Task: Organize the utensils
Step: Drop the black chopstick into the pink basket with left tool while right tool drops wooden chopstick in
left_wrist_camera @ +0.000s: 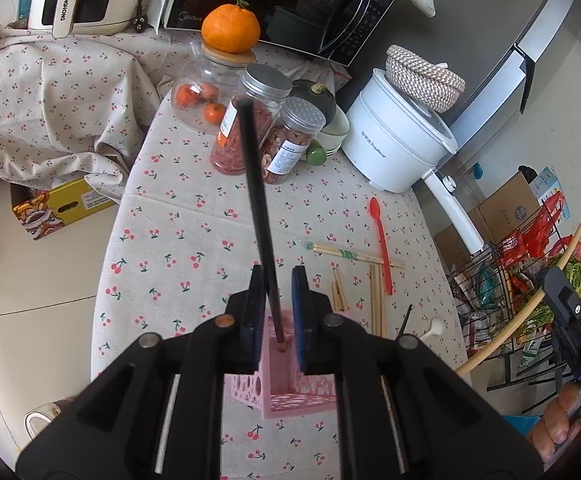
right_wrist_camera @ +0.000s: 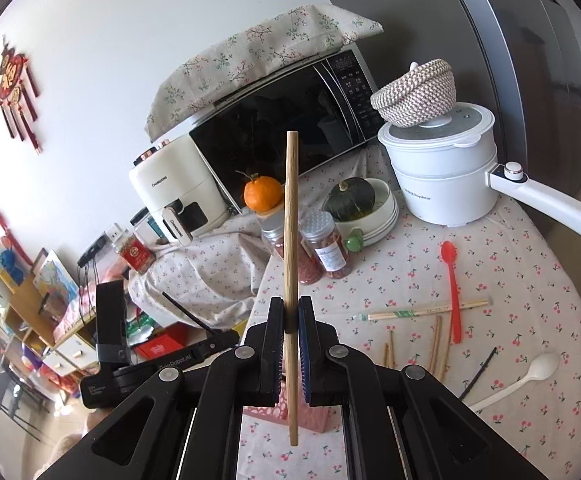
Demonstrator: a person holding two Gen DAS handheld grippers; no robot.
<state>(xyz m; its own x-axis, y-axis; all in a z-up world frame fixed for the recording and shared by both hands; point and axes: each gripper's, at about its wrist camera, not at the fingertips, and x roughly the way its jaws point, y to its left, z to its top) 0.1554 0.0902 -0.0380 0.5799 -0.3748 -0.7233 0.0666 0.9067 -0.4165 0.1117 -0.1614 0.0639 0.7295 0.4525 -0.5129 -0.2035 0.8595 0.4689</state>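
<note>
- Left gripper (left_wrist_camera: 277, 280) hung directly over the pink holder (left_wrist_camera: 290, 396). Jaws stood apart; the black chopstick (left_wrist_camera: 256, 208) leaned against the left pad only, a clear gap to the right pad. Lower tip sat inside the holder's mouth. Read as released or barely supported, so that it would drop in upright.
- Chopstick held near its lower end, long part rising toward the jars (left_wrist_camera: 246, 128): probably so the short end could find the opening.
- Right gripper (right_wrist_camera: 291, 318) had its jaws closed tight on a bamboo chopstick (right_wrist_camera: 291, 216), clamped around mid-length and nearly vertical. Mid-length grip likely for balance.
- The bamboo stick's lower end hung in front of the pink holder, just visible behind the right gripper's frame; whether over the opening or short of it, could not tell.
- In the left view the right gripper showed off to the right, beyond the table edge, with its stick slanting. Apparently waiting clear of the holder while the left finished.
- Still loose on the cherry-print cloth (left_wrist_camera: 194, 216): red spoon (left_wrist_camera: 382, 240), white spoon (right_wrist_camera: 518, 384), a wrapped chopstick pair (right_wrist_camera: 426, 312), several bare bamboo sticks (left_wrist_camera: 376, 300), one more black chopstick (right_wrist_camera: 478, 372). Task judged early to middle.
- Holder sat near the table's front edge, close to both grippers; short reach from the scattered pieces.
</note>
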